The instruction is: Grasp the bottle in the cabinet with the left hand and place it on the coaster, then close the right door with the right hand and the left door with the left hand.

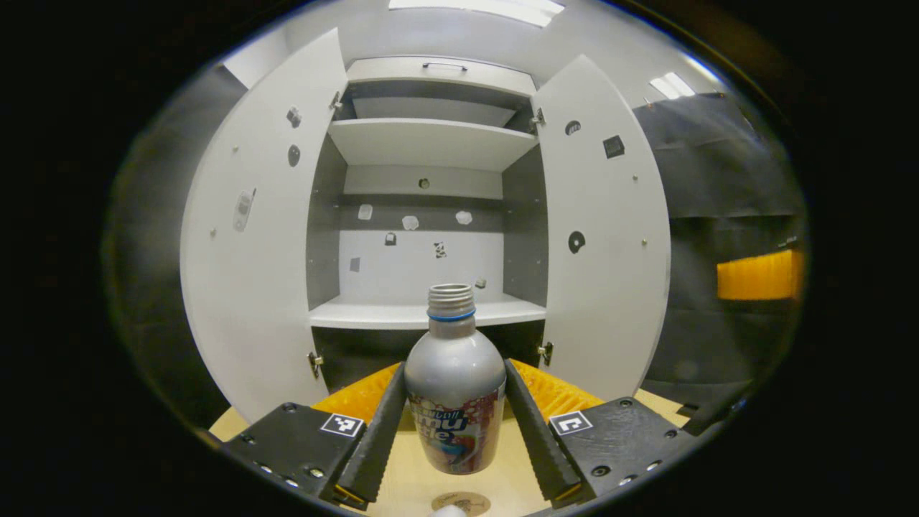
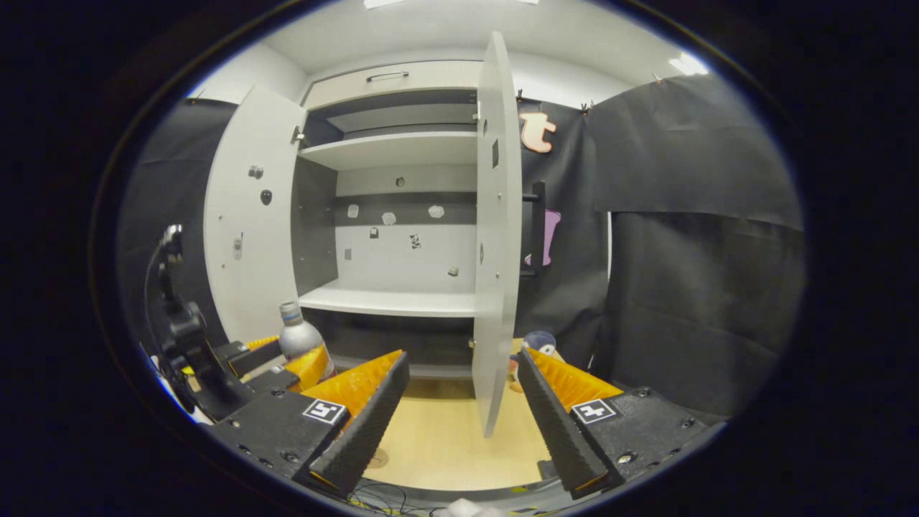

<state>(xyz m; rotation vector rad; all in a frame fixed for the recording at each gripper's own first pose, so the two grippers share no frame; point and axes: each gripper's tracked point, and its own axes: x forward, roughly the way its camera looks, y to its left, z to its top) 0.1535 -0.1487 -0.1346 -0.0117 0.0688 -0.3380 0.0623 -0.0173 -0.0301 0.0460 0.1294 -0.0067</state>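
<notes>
In the left gripper view, the left tool (image 1: 455,424) holds the bottle (image 1: 455,391) upright between its two fingers, both pressing on the bottle's sides, above the bench (image 1: 409,485). The coaster (image 1: 460,502) lies on the bench just below the bottle, at the near edge. In the right gripper view, the right tool (image 2: 459,420) stands wide, with nothing between its fingers. Farther off, the cabinet (image 1: 429,312) has the left door (image 1: 251,237) and the right door (image 2: 495,230) both open.

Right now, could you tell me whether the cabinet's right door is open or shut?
Open: the right door stands swung out, baring the shelves.
</notes>
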